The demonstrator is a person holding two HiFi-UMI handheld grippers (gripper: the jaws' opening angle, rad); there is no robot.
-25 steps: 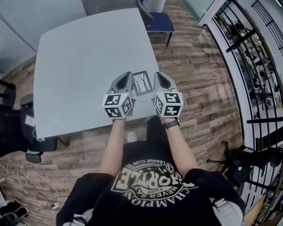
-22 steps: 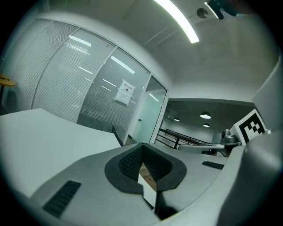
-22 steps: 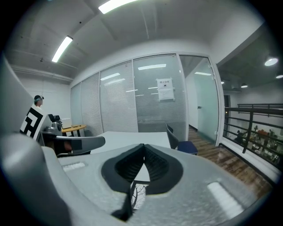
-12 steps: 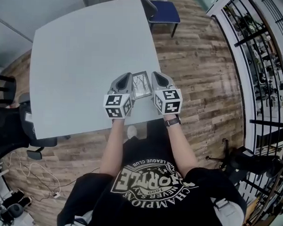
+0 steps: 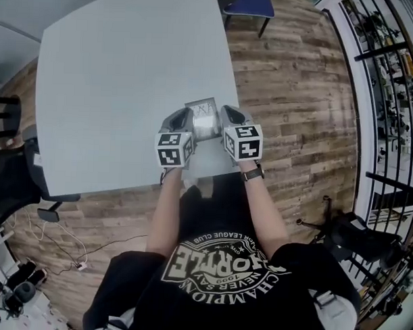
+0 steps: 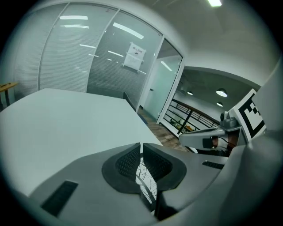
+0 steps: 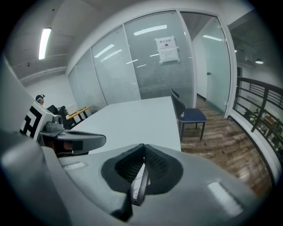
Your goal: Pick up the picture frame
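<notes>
A small picture frame [image 5: 203,117] with a pale print of bare branches hangs between my two grippers, over the near right part of the grey table [image 5: 115,76]. My left gripper [image 5: 189,114] is shut on the frame's left side; the print [image 6: 147,177] shows between its closed pads. On the other side my right gripper [image 5: 226,112] is shut on the right edge, and the dark frame edge [image 7: 140,182] runs down between its pads. I cannot tell whether the frame touches the tabletop. Left gripper [image 6: 141,146] and right gripper [image 7: 143,148] both point down at a slant.
A blue chair [image 5: 249,3] stands at the table's far side, also seen as the chair [image 7: 189,115]. A black office chair [image 5: 10,181] is at the left. A black railing [image 5: 392,79] runs along the right over wooden floor. Glass walls stand beyond the table [image 6: 66,114].
Both grippers have come down together with the frame between them, closer to the tabletop near its front edge. Both grips look the same.
</notes>
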